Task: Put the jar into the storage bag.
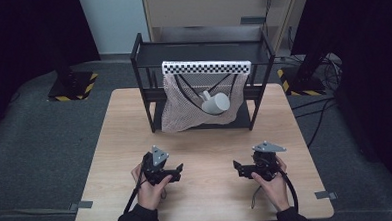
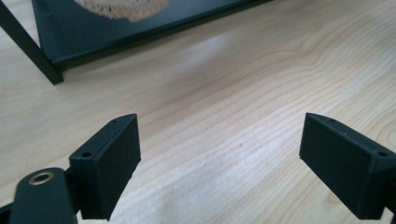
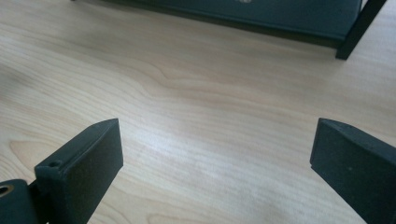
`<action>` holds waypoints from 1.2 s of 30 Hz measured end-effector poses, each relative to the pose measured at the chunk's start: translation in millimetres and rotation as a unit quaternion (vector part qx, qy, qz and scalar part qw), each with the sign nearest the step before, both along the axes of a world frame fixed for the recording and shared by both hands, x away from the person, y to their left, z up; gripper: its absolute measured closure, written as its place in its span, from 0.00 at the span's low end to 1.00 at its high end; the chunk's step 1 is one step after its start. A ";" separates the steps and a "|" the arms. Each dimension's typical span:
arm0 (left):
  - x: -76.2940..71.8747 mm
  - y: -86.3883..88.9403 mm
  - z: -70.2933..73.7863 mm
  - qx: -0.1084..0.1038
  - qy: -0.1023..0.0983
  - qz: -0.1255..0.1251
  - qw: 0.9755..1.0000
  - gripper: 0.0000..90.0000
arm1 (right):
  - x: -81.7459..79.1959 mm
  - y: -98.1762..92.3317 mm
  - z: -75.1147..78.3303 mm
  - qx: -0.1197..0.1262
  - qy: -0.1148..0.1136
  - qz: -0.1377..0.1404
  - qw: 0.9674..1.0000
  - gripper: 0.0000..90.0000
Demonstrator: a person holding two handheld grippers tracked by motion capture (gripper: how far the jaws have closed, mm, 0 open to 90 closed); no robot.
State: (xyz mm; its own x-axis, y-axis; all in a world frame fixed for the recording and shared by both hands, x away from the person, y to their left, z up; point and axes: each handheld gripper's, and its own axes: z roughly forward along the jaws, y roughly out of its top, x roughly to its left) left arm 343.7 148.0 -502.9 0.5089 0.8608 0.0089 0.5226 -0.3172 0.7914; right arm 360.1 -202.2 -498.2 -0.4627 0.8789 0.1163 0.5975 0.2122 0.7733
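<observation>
Landmark: we took the black rack (image 1: 201,55), standing at the far middle of the table (image 1: 115,144), as our reference.
Mesh bag: it hung from the rack's front rail under a checkered strip (image 1: 206,67), its net (image 1: 184,111) sagging onto the rack's lower shelf.
White cup: we saw it lying tilted inside the mesh bag (image 1: 215,103), right of the rack's centre.
Left gripper: (image 1: 178,170) held near the table's front edge, well apart from the rack; jaws spread wide, nothing between them.
Right gripper: (image 1: 238,167) likewise well short of the rack; jaws spread wide, empty.
Risk, snagging: we judged a jaw might catch the net, dragging bag and rack.
Risk, slipping: the cup's smooth wall, gripped through loose mesh, might slide free.
Risk, tipping: a pull toward us might tilt the rack forward.
</observation>
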 end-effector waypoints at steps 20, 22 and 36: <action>-10.8 20.3 -11.9 0.012 0.003 0.014 1.000 0.12 | -12.1 -27.7 -19.4 -0.034 0.007 -0.024 0.999 0.03; -11.5 23.0 -13.5 0.012 0.005 0.017 1.000 0.12 | -13.1 -31.8 -21.2 -0.036 0.008 -0.024 0.999 0.04; -13.5 42.5 -26.6 0.019 0.009 0.046 0.999 0.11 | -15.0 -52.4 -28.2 -0.045 0.014 -0.049 0.998 0.03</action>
State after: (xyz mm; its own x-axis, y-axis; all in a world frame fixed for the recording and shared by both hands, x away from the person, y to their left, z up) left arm 330.2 190.5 -529.5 0.4277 0.9033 0.0334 0.5653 -0.2962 0.7699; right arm 345.1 -254.5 -526.3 -0.3723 0.9269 0.0473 0.6403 0.2196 0.7361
